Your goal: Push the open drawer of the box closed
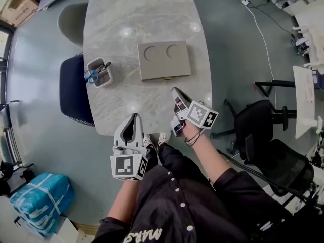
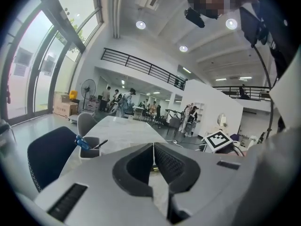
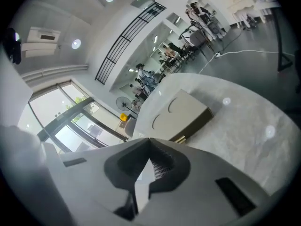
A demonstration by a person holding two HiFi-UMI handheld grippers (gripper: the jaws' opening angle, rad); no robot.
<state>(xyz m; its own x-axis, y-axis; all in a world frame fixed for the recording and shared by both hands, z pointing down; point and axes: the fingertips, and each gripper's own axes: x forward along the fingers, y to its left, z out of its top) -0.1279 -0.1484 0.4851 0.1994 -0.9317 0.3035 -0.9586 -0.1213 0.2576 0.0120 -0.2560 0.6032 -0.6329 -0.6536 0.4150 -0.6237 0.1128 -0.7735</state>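
Observation:
A flat beige box [image 1: 164,59] with two round hollows in its lid lies on the marble table [image 1: 126,14]. A small gold handle [image 1: 166,78] sticks out of its near side, and the drawer front looks flush with the box. My right gripper [image 1: 175,90] is shut and empty, its tips a short way in front of the handle and apart from it. In the right gripper view the box [image 3: 181,111] sits just beyond the shut right gripper [image 3: 149,141]. My left gripper [image 1: 134,117] hangs shut and empty at the table's near edge; its own view shows the left gripper [image 2: 153,146] with jaws together.
A grey pen holder [image 1: 99,73] with blue scissors stands left of the box, also visible as the pen holder [image 2: 89,148]. A navy chair [image 1: 75,89] is tucked at the table's left, a grey chair [image 1: 71,18] further back, and black chairs [image 1: 258,123] stand to the right.

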